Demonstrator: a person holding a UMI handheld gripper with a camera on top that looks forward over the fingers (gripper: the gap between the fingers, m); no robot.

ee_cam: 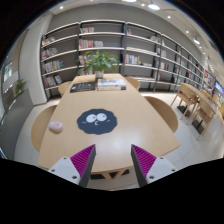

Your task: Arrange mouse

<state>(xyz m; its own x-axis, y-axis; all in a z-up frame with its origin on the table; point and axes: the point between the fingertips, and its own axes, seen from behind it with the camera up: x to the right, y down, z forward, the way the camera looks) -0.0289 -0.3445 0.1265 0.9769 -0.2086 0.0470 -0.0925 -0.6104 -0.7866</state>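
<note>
We see small pale mouse (56, 127) on wooden table (60, 145), well left of round dark mouse pad (97, 120). Long axis too small to tell. Pad sits mid-table. Gripper (113, 160) fingers spread wide, empty; mouse lies ahead-left of left finger, so we judge leftward reach needed.

No legible text, labels, brands, numbers or signs found; book spines on shelving (100, 45) unreadable.
</note>
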